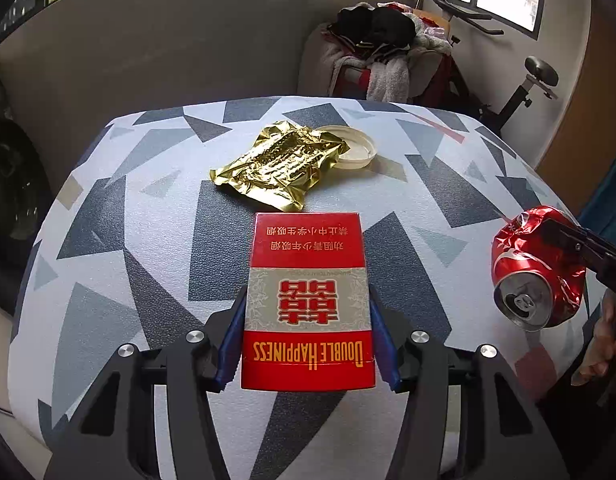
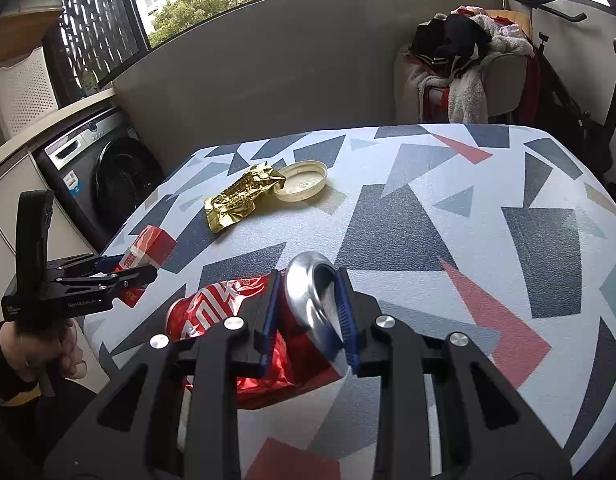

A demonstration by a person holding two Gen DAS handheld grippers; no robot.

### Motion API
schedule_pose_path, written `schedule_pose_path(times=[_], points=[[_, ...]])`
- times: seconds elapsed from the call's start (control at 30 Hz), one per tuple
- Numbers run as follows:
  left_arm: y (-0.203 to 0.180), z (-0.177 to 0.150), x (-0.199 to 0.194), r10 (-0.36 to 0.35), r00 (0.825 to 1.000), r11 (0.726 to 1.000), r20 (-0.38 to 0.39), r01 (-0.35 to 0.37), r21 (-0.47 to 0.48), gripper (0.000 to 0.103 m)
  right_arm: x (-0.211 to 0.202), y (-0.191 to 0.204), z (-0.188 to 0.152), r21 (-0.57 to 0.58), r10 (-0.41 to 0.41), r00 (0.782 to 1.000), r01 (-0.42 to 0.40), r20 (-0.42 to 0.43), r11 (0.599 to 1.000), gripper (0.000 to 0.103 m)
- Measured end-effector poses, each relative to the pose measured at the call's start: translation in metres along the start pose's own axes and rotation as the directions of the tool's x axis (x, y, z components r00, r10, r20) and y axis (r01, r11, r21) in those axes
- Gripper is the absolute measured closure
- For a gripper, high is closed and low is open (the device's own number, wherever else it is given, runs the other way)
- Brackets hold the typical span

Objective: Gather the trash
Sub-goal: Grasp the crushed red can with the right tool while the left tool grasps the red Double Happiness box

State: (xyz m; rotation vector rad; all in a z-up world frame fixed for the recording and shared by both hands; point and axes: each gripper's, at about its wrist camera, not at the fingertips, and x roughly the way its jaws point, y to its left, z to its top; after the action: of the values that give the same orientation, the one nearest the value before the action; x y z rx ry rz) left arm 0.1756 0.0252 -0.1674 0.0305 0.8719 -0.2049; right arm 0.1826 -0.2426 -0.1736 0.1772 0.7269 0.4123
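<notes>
My left gripper (image 1: pixel 308 312) is shut on a red cigarette pack (image 1: pixel 308 300) marked Double Happiness and holds it above the patterned table (image 1: pixel 128 208). It also shows in the right wrist view (image 2: pixel 148 250) at the left. My right gripper (image 2: pixel 308 312) is shut on a crushed red soda can (image 2: pixel 304 308), seen from the left wrist view (image 1: pixel 535 272) at the right edge. A crumpled gold foil wrapper (image 1: pixel 280 164) and a cream plastic lid (image 1: pixel 359 148) lie side by side, touching, at the far middle of the table; they also show in the right wrist view, wrapper (image 2: pixel 244 196) and lid (image 2: pixel 304 182).
A washing machine (image 2: pixel 108 176) stands left of the table. A chair piled with clothes (image 2: pixel 463 64) stands behind the far edge, with an exercise bike (image 1: pixel 519 92) at the right. A low grey wall runs behind the table.
</notes>
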Motion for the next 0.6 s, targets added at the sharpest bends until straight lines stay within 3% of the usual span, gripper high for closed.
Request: schedule_pose_path(times=[0.37, 0.6], points=[[-0.023, -0.063, -0.072, -0.097, 0.992, 0.994, 0.074, 0.1, -0.039, 0.049, -0.043, 0.034, -0.039, -0.092, 0.026, 1.0, -0.025, 0.009, 0.995, 0.073], [-0.033, -0.099, -0.104, -0.101, 0.991, 0.994, 0.093, 0.103, -0.025, 0.049, -0.061, 0.058, -0.071, -0.174, 0.043, 0.999, -0.046, -0.019, 0.984, 0.073]])
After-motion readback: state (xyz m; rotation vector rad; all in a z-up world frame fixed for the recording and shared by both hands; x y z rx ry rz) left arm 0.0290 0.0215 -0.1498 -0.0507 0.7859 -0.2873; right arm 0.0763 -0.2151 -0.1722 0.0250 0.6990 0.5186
